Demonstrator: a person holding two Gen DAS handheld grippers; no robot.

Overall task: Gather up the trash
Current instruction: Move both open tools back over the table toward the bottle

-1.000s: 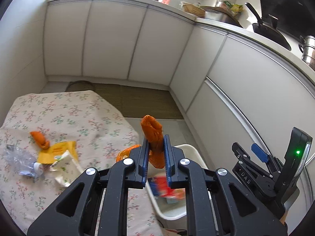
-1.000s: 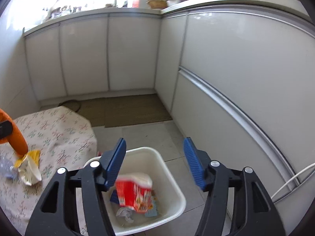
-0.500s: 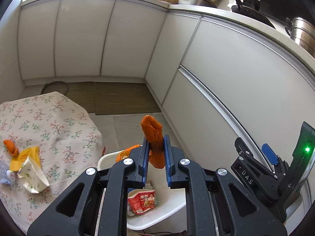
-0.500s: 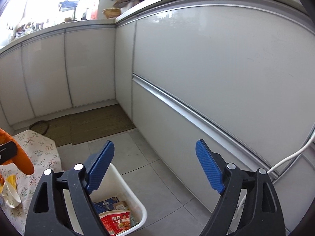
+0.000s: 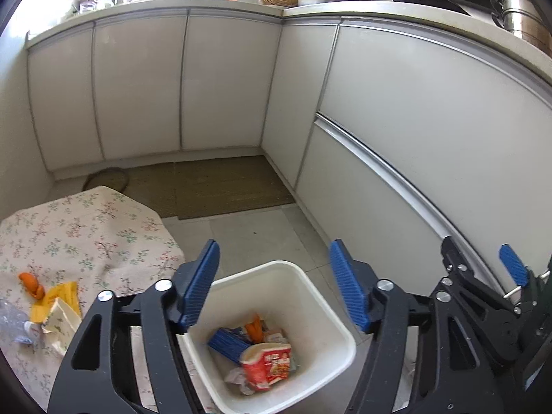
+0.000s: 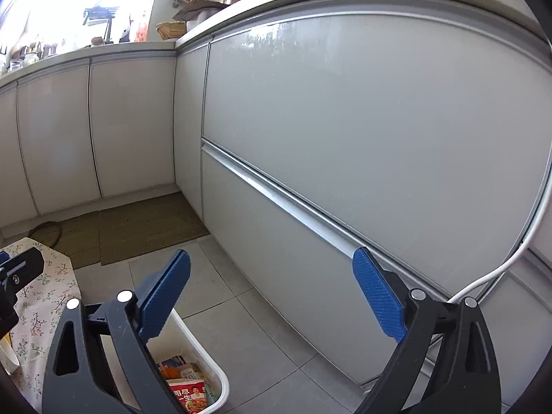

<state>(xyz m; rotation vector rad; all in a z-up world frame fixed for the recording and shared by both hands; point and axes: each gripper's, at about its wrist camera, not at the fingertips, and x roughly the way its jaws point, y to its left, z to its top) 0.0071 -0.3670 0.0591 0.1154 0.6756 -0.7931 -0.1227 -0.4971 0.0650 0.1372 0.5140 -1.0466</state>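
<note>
My left gripper (image 5: pixel 274 283) is open and empty, right above the white trash bin (image 5: pixel 310 283) on the floor. The bin holds a red noodle cup (image 5: pixel 269 362), a blue wrapper (image 5: pixel 227 343), an orange peel (image 5: pixel 254 326) and crumpled paper. On the floral-clothed table (image 5: pixel 86 234) at the left lie another orange peel (image 5: pixel 31 284), a yellow wrapper (image 5: pixel 55 302), a white torn carton (image 5: pixel 63 319) and a clear plastic bottle (image 5: pixel 12 317). My right gripper (image 6: pixel 272 296) is open and empty, above the bin's right side (image 6: pixel 210 365); it shows at the right of the left wrist view (image 5: pixel 483 276).
White kitchen cabinets (image 5: pixel 414 158) run along the back and right. A brown mat (image 5: pixel 220 183) lies on the grey tile floor. A white cable (image 6: pixel 517 252) hangs by the right cabinet. Pots and clutter sit on the counter (image 5: pixel 517 17).
My left gripper has opened and let go of the orange peel, which now lies in the bin. My right gripper has stayed open and turned further right, toward the cabinets.
</note>
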